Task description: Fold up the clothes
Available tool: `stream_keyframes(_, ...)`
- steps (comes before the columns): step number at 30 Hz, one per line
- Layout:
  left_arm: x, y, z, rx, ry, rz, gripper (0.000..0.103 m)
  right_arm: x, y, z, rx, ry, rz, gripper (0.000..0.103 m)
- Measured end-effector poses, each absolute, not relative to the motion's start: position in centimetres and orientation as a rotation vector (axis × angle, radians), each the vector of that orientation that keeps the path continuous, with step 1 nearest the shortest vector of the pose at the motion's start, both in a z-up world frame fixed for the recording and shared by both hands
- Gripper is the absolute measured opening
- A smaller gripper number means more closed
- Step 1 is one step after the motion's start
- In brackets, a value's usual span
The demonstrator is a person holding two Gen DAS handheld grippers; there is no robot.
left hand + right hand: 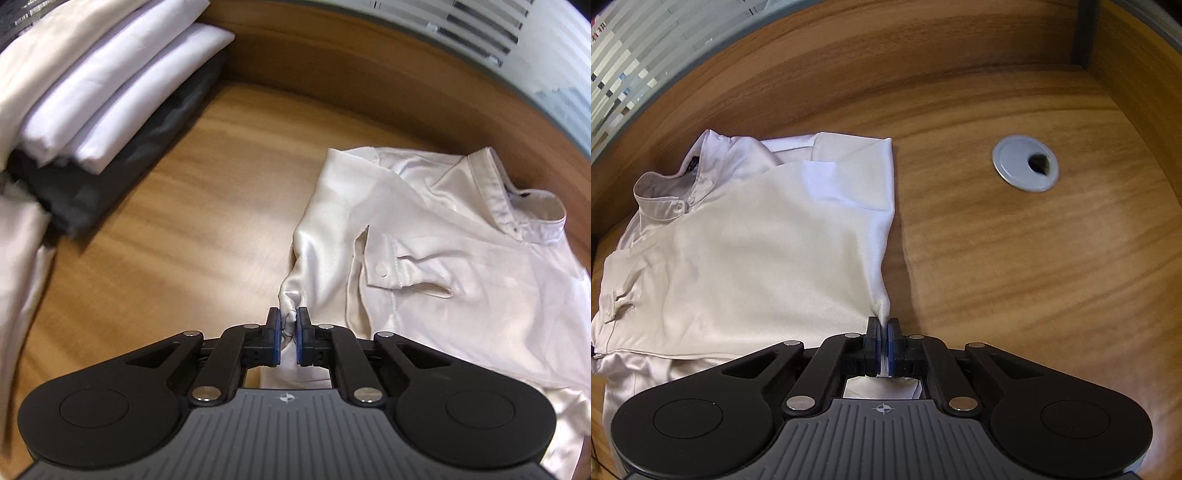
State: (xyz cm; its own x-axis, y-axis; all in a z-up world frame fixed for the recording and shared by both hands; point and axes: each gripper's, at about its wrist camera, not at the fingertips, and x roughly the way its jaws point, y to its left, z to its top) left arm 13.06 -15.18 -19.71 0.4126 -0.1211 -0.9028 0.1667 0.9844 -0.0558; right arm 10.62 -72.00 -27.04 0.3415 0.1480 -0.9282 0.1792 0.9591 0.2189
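Pinching the slippery, limp shirt (461, 251) at its six o'clock edges, left gripper (289, 325) and right gripper (883, 326) both clamp fabric.

No readable text, brand or number shows in either view. The only sign is a small white crosshair emblem (286, 398) printed on the grey ribbed body of each tool, also seen in the right wrist view (884, 408).

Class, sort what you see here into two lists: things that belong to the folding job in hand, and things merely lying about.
In the job:
white shirt
left gripper, shut on its edge
right gripper, shut on its edge

Lying about:
stack of folded clothes
grey cable grommet
wooden table
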Motion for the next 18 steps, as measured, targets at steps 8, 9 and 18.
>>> stream_keyframes(8, 11.2, -13.7, -17.9, 0.046, 1.061, -0.165, 0.026, 8.7, -70.9, -25.4, 0.139, 1.196, -0.026, 0.027)
stream_keyframes(9, 11.5, -13.8, -17.7, 0.047, 1.048, -0.167, 0.026, 8.7, -70.8, -24.9, 0.110, 1.177, -0.024, 0.031)
stream_keyframes(18, 16.7, -18.9, -17.6, 0.111, 0.964, -0.326, 0.035, 14.3, -70.0, -24.1, 0.066, 1.075, 0.079, 0.032)
